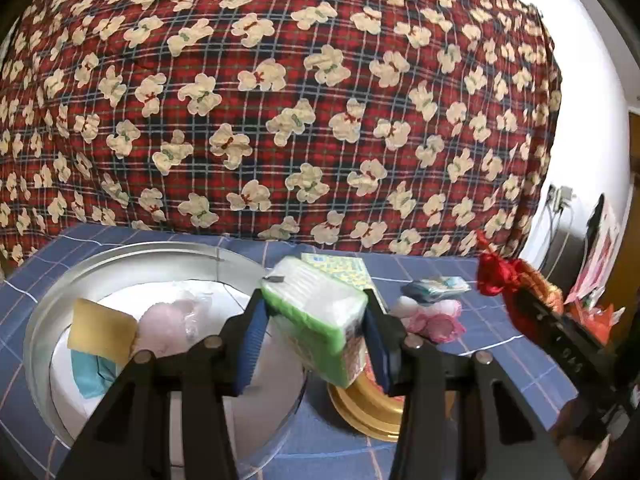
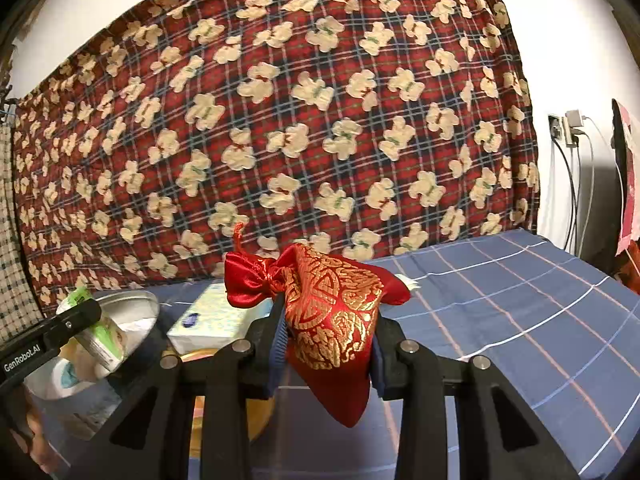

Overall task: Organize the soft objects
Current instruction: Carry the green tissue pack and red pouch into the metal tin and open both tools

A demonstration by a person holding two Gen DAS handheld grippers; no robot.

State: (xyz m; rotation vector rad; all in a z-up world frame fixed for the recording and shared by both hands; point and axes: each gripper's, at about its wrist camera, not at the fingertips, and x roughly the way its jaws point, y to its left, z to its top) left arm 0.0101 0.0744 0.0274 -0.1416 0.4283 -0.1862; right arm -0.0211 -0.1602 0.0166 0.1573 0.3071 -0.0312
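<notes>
Left gripper (image 1: 316,344) clamped on a green-and-clear plastic pack (image 1: 316,320), blue pads pressing both its sides, pack tilted and held up off the surface, over the right rim of the round metal tin (image 1: 120,264) and the gold lid (image 1: 368,412) just right of it. Right gripper (image 2: 330,344) clamped on a red-and-gold brocade pouch (image 2: 332,320), drawstring neck up and to the left, its pointed bottom hanging below the jaws. Tin sits near left on the blue checked cloth (image 2: 520,312); inside it a yellow sponge (image 1: 100,332), a pale pink soft item (image 1: 168,324) and something teal (image 1: 90,372) on a white liner. Beyond the green pack a flat yellow-green tissue packet (image 1: 344,268); right of it on the cloth a small blue-white packet (image 1: 436,288) and, nearer, a pink-and-white soft thing (image 1: 432,318), touching or just apart, can't tell. Far side is a red plaid blanket with cream bears (image 2: 304,120) hung upright; white wall to the right with a socket and cables (image 2: 568,132)
</notes>
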